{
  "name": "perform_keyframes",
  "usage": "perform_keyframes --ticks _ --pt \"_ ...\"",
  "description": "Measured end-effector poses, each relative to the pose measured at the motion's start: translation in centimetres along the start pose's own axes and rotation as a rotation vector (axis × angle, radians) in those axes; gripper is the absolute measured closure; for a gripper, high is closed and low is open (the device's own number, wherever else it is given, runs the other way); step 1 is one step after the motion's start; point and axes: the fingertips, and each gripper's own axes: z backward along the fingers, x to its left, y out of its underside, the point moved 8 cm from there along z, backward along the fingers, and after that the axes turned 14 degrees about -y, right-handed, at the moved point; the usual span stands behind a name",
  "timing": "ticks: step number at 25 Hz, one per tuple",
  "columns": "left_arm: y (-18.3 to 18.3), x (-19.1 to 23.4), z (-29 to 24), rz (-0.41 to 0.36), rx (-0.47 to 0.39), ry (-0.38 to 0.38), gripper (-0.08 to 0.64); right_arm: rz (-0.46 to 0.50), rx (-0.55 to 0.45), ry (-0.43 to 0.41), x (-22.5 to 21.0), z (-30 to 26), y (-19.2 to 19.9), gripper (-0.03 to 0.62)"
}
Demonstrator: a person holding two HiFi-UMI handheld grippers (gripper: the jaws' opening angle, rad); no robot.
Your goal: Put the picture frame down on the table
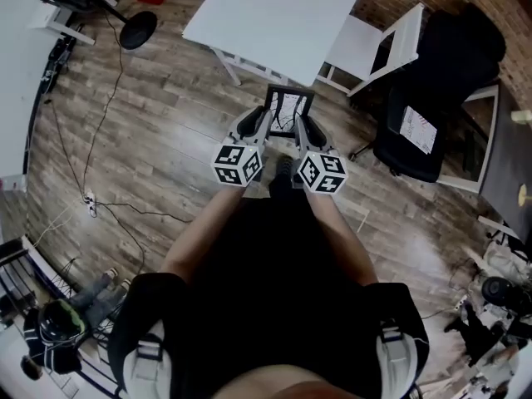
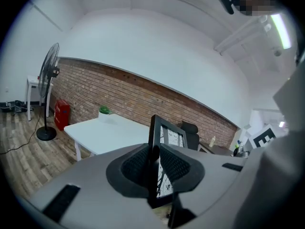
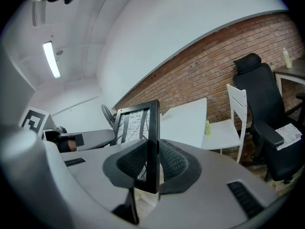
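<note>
A black picture frame (image 1: 288, 111) with a black-and-white print hangs upright between my two grippers, above the wooden floor and short of the white table (image 1: 278, 15). My left gripper (image 1: 260, 131) is shut on the frame's left edge (image 2: 154, 151), the pads pressing both faces. My right gripper (image 1: 304, 135) is shut on its right edge (image 3: 153, 147) the same way. In the left gripper view the table (image 2: 107, 132) stands ahead, with a small green plant (image 2: 104, 111) at its far side.
A white chair (image 1: 378, 46) and a black office chair (image 1: 440, 90) stand right of the table. A floor fan (image 2: 49, 89) and a red canister (image 2: 61, 113) are at the left by the brick wall. Cables (image 1: 108, 198) trail over the floor.
</note>
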Motion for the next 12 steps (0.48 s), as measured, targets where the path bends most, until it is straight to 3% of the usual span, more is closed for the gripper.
perform_keyframes --ticks 12 --pt "-0.9 -0.9 -3.4 0.035 -0.034 -0.063 0.479 0.016 0.030 -0.070 -3.6 -2.7 -2.5 0.522"
